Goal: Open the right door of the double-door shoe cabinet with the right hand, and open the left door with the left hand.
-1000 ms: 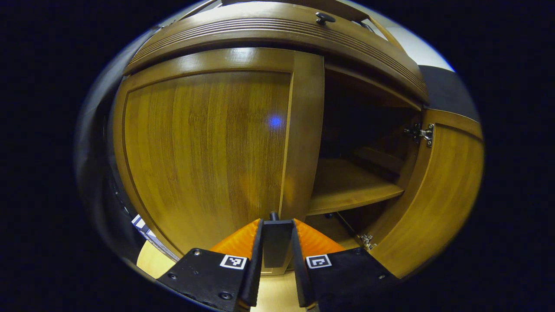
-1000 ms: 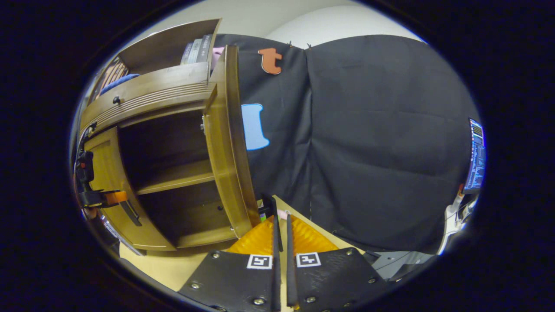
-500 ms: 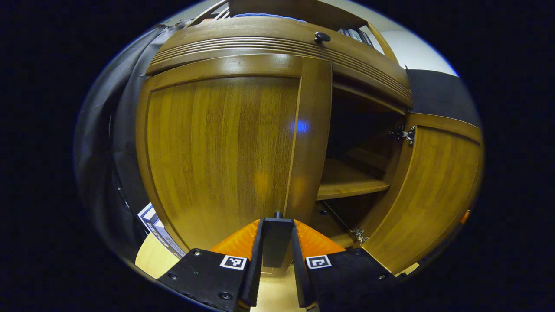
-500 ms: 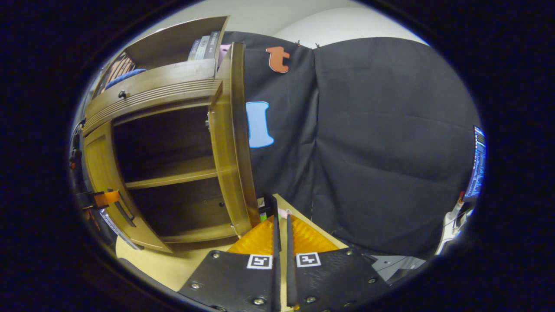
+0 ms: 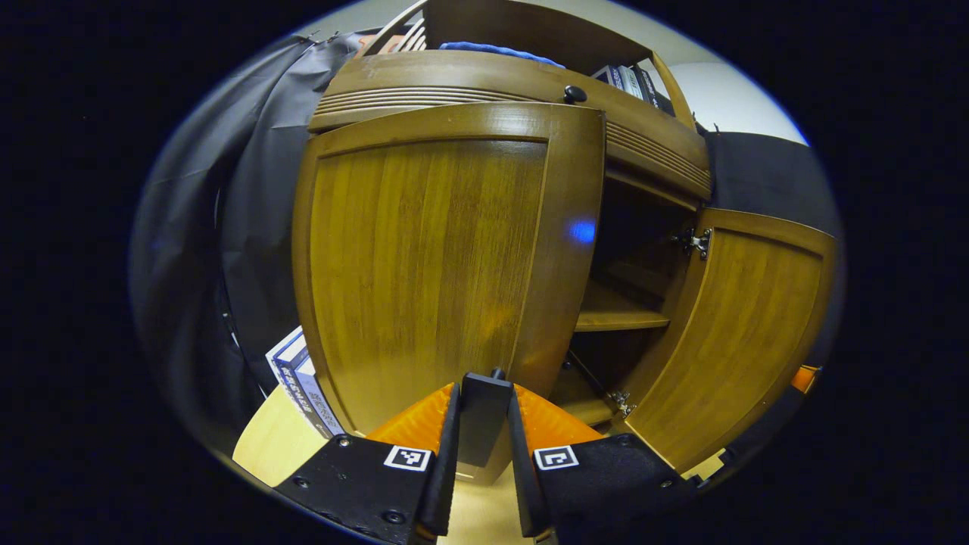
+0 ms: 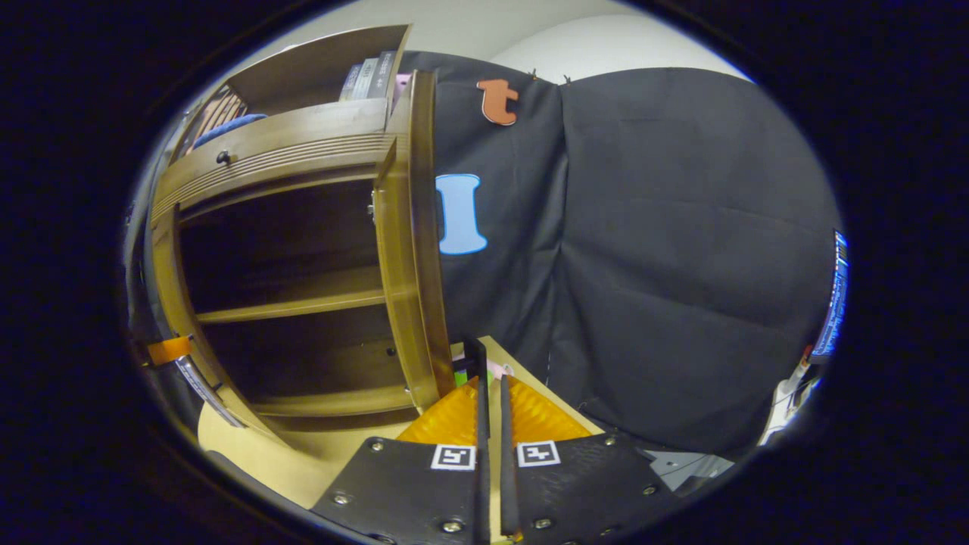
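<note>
The left gripper (image 5: 484,412) is clamped on the bottom edge of the left door (image 5: 431,257), which hangs partly swung out with black cloth off its hinge side. The right door (image 5: 738,333) stands wide open, showing a shelf (image 6: 291,303) inside the brown wooden cabinet (image 6: 272,151). The right gripper (image 6: 490,393) is closed on nothing, free over the table (image 6: 250,446), just beside that door's edge

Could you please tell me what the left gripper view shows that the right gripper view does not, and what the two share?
Left gripper view: the left door seen from the front, with the left claw closed on its handle; the right door from its inner face, with a hinge; books leaning at the lower left.
Right gripper view: the right door edge-on, the right claw shut on nothing, and a lit screen at the far right.
Shared: the inner shelf and the drawer knob above it.
</note>
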Demonstrator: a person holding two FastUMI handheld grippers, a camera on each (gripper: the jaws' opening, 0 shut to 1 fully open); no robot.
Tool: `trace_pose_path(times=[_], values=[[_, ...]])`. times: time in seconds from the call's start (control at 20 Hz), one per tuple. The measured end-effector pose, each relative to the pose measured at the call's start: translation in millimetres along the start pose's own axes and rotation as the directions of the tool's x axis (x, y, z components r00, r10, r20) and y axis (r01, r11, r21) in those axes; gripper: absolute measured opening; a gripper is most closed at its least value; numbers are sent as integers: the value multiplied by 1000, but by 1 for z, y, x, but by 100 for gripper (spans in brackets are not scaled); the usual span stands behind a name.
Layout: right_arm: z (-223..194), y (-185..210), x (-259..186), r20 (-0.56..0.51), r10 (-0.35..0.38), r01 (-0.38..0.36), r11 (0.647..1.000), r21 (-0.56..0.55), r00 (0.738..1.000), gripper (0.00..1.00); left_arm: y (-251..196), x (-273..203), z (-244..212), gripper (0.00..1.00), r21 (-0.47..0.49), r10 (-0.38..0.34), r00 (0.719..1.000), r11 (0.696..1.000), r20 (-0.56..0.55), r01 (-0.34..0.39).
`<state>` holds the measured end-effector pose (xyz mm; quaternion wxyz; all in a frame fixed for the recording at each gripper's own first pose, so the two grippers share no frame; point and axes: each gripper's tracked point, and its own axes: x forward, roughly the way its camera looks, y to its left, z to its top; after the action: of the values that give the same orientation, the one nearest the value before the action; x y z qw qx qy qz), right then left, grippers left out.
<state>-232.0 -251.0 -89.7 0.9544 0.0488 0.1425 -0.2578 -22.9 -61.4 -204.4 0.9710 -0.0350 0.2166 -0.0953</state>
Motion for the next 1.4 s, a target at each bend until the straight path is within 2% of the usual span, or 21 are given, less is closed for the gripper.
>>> trace_pose_path(times=[0.25,0.45,0.55,0.6,0.65,0.7,0.8,0.9,1.0,1.05,1.1,1.2,1.35,1.4], values=[[-4,0,1,-7,6,-6,1000,-4,1000,6,16,-30,-3,38,-27,31,999,999,9,-30],[-4,-1,2,-11,-9,9,1000,12,1000,6,31,-53,-5,31,-45,71,997,997,14,-70],[-5,-2,3,-9,-23,23,999,31,1000,6,40,-63,-6,23,-32,103,995,994,14,-103],[-5,-3,3,-9,-28,29,999,45,1000,6,45,-69,-7,26,-28,121,993,992,15,-120],[-6,-2,3,-10,-33,33,998,60,999,6,50,-74,-7,19,-27,137,990,990,16,-136],[-6,-2,3,-10,-35,36,997,72,999,6,54,-77,-7,16,-28,151,988,988,16,-151],[-6,-2,4,-12,-38,39,996,82,999,6,62,-84,-8,16,-23,177,984,984,15,-177],[-7,-2,4,-15,-39,40,996,83,999,6,67,-90,-5,10,-12,196,980,981,15,-196],[-7,-2,4,-17,-41,43,996,83,999,6,71,-93,-6,8,-5,211,977,978,13,-211],[-7,-2,5,-20,-43,45,996,82,999,6,73,-94,-5,10,-2,217,976,976,11,-217],[-8,-3,5,-25,-46,48,995,83,999,6,75,-95,-6,7,0,224,975,975,10,-224],[-8,-3,5,-30,-51,54,995,89,998,6,81,-99,-6,8,6,239,971,971,10,-239],[-7,-3,5,-30,-61,63,994,86,998,7,98,-110,-4,10,6,284,958,959,19,-285],[-6,-3,5,-29,-65,67,994,81,997,7,105,-114,-3,7,5,304,952,952,23,-305]])
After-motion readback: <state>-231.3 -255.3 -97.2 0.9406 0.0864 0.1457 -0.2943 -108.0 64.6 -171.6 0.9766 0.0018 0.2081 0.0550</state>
